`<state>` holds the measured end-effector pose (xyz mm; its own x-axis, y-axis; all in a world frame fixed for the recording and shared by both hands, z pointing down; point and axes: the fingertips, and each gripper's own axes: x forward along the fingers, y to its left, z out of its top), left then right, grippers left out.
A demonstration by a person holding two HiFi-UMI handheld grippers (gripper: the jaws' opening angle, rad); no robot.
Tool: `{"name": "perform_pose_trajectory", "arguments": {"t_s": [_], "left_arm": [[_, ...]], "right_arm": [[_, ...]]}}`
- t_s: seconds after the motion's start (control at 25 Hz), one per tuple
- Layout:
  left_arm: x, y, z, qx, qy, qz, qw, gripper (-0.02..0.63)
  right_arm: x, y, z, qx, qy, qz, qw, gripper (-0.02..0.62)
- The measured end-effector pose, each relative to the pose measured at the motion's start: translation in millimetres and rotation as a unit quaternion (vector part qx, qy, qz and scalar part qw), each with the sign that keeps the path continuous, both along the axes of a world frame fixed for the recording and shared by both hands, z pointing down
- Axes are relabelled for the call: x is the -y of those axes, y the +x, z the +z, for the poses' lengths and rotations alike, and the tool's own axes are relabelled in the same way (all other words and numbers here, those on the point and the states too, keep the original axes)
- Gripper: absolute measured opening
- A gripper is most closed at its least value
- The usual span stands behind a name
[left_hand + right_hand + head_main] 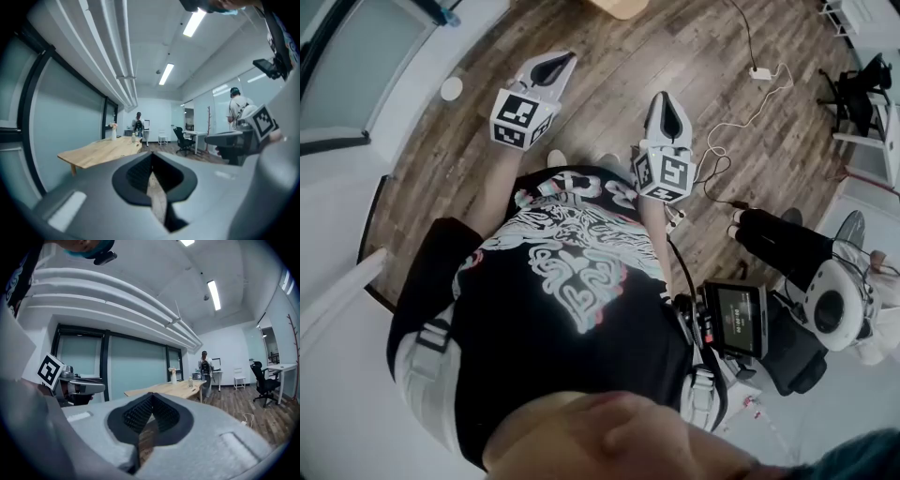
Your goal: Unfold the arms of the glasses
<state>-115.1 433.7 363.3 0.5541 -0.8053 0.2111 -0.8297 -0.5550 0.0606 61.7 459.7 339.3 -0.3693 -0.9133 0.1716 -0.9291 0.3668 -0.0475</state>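
Note:
No glasses show in any view. In the head view, my left gripper (553, 66) and right gripper (666, 105) are held out in front of the person's chest, above a wooden floor (609, 103). Both are shut, jaws meeting at the tip with nothing between them. The left gripper view looks along its shut jaws (151, 155) into an office room. So does the right gripper view, past its own shut jaws (151, 395). Each gripper appears in the other's view: the right gripper's marker cube (263, 121) and the left gripper's marker cube (49, 371).
A long wooden table (101, 150) (173, 389) stands ahead, with a person (138, 123) (205, 365) standing at its far end. An office chair (262, 380) is further right. A cable and adaptor (759, 73) lie on the floor. Another person with gear (825, 281) is close at right.

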Motion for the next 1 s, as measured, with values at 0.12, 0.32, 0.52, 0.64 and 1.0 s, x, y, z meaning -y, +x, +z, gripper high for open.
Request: {"name": "perform_pose_trajectory", "arguments": {"t_s": [0.12,0.32,0.52,0.64,1.0], "left_arm": [[0.4,-0.6,0.2,-0.002,-0.001,0.002,1.0,-0.011],[1.5,-8.0,3.6,-0.022,-0.018,-0.003,0.9996,-0.011],[4.3,-14.3,3.1,-0.037,-0.027,-0.01,0.9989,-0.011],[12.1,-21.5,6.7,-0.037,-0.029,-0.016,0.9988,-0.011],[62.7,-28.4,23.5,-0.041,-0.035,-0.017,0.9984,-0.011]], "right_arm": [[1.9,2.2,-0.5,0.013,-0.004,0.007,1.0,-0.002],[5.0,0.3,-2.4,0.031,-0.004,0.007,0.999,-0.002],[7.5,1.4,-2.6,0.04,-0.007,0.01,0.999,-0.002],[9.2,-0.4,-2.6,0.031,-0.009,0.013,0.999,-0.002],[54.6,4.1,11.1,0.016,-0.02,0.032,0.999,-0.002]]}}
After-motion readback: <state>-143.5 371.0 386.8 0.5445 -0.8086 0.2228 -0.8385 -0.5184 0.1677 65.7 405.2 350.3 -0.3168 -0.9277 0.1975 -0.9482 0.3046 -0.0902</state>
